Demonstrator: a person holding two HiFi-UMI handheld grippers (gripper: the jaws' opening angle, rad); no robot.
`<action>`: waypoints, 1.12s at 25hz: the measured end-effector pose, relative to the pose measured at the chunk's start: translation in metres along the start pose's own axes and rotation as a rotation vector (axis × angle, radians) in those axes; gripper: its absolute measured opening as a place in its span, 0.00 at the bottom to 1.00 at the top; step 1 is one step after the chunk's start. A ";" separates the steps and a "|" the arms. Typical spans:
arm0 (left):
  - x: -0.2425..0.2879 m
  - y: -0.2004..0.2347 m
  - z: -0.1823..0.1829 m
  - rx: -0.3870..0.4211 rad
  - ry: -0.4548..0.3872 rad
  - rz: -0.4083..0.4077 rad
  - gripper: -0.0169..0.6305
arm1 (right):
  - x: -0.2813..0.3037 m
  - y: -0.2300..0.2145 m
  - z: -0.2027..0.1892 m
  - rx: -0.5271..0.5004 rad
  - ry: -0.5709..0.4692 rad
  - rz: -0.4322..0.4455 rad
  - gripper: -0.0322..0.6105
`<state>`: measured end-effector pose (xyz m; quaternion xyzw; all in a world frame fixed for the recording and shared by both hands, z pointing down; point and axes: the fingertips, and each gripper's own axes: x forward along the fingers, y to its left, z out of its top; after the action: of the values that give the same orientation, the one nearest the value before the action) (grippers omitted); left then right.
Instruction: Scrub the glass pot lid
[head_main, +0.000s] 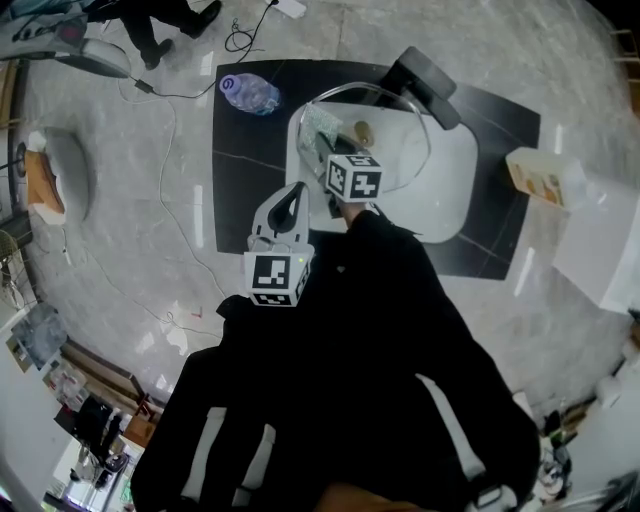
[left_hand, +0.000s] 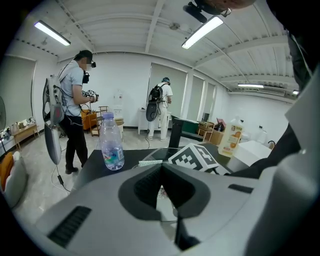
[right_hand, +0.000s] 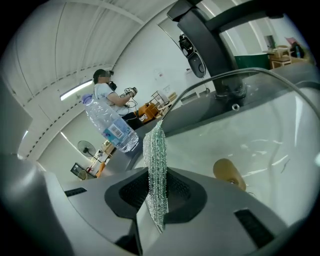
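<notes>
Beyond the right gripper (right_hand: 157, 195) — clamping a scrubber (right_hand: 156, 165) — lies the glass lid (right_hand: 250, 130).

You're pinching a pale green, silver-glinting mesh scrubber (right_hand: 156, 165) in the right gripper (right_hand: 156, 200), whose grey jaws are showing black ribbed pads. The marker cube (head_main: 353, 177) is showing black-and-white squares. The glass pot lid (head_main: 395, 130) is looking clear, with a steel-coloured rim and a tan knob (right_hand: 227, 172). The basin (head_main: 460, 200) is reading white, the table (head_main: 250, 200) black with faint pale veins, and the bottle (head_main: 248, 93) clear with a blue label.
</notes>
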<state>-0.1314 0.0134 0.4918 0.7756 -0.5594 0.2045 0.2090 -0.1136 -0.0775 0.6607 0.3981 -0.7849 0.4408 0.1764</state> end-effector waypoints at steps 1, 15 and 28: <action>0.000 0.001 0.000 -0.001 0.001 0.002 0.03 | 0.002 -0.001 0.000 0.005 0.003 -0.001 0.16; 0.003 0.004 -0.001 -0.005 0.010 0.006 0.03 | 0.010 -0.017 -0.001 0.029 0.030 -0.080 0.16; 0.010 -0.003 0.001 0.005 0.017 -0.006 0.03 | 0.003 -0.034 0.000 0.018 0.051 -0.123 0.16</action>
<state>-0.1257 0.0056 0.4958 0.7761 -0.5547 0.2120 0.2122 -0.0895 -0.0891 0.6814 0.4357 -0.7504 0.4461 0.2193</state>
